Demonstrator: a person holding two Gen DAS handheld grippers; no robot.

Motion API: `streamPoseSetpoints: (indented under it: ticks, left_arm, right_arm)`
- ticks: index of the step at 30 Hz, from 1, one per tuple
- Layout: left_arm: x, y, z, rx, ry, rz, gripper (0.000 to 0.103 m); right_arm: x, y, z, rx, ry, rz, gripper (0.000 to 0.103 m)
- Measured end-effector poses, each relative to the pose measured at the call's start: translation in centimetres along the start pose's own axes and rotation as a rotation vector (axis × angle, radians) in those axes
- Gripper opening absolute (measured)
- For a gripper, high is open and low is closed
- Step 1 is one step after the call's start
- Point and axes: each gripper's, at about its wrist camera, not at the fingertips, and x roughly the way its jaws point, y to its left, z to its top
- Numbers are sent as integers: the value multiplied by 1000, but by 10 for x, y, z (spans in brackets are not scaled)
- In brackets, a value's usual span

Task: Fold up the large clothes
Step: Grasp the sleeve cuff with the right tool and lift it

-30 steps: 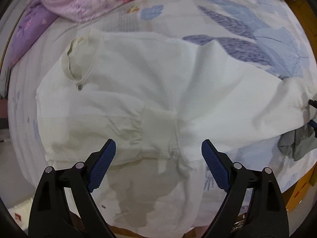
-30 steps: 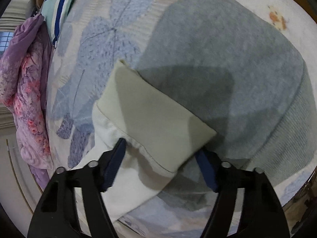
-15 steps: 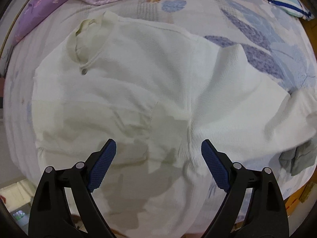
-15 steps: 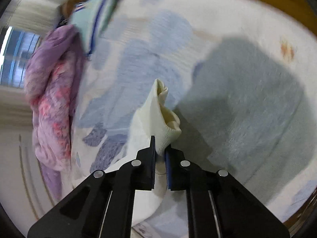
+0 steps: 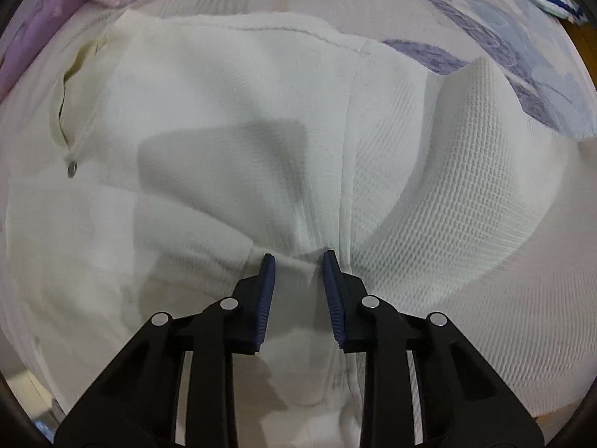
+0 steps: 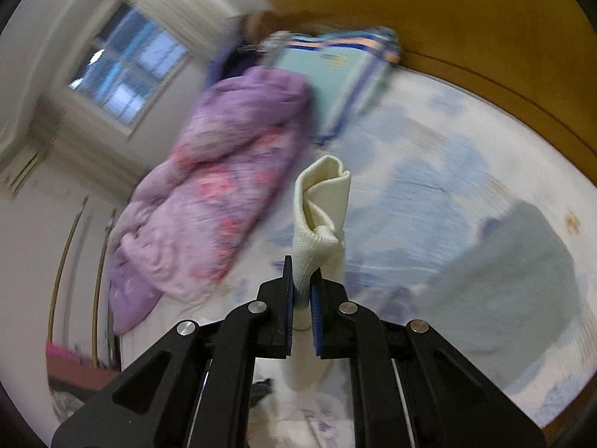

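While the left gripper [image 5: 296, 261] points straight down at the bed, its blue-padded fingers [image 5: 265, 283] have just been closing and now pinch a small ridge of the white waffle-knit garment [image 5: 231, 112], the pads pressing the fabric from both sides. That garment lies spread over the floral bedsheet [image 5: 541, 86], its collar [image 5: 71, 86] and a metal snap [image 5: 71, 167] off to the left, and one sleeve [image 5: 481, 156] rises in a raised fold toward the right. Beyond it, a purple quilt [image 5: 41, 30] lies bunched along the far edge.

Across from it, the right gripper [image 6: 301, 274] has its fingers clamped together on the ribbed cream cuff [image 6: 321, 205], which stands up above the pads, lifted clear of the bed. Below and to the right lies a grey garment [image 6: 515, 283], flat on the sheet. Farther off sit the quilt, a striped pillow [image 6: 335, 74], a wooden headboard [image 6: 466, 18] and a window [image 6: 127, 63], all blurred.
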Motion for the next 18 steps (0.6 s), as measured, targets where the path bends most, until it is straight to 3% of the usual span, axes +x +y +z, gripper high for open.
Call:
streamPoseSetpoints:
  ticks: [3,6,8,10,11,15,18]
  left_arm:
    - [3,2,4,-5,-21,-13,26]
    - [5,-2,8,74,-43,-9,27]
    - [2,10,13,78,-15,-81,26]
    - [-6,35,19,17,35,-176,13]
    - [-16,55,22,-21,53,-185,7]
    - [-72,133,21,-90,-16,-205,7]
    - [-109,189,17,-131,-70,-176,7]
  right_arm:
    - [24,59,-6,-75,37,83,7]
    - [55,116,-23,-154,106,174,7]
    - [75,147,-38,-190,152,211,7]
    - [97,180,-59,-233,208,217,7]
    - [105,189,-69,-248,227,220,7]
    - [154,233,-121,-300,325,201,7]
    - [184,252,-162,-313,390,177,7]
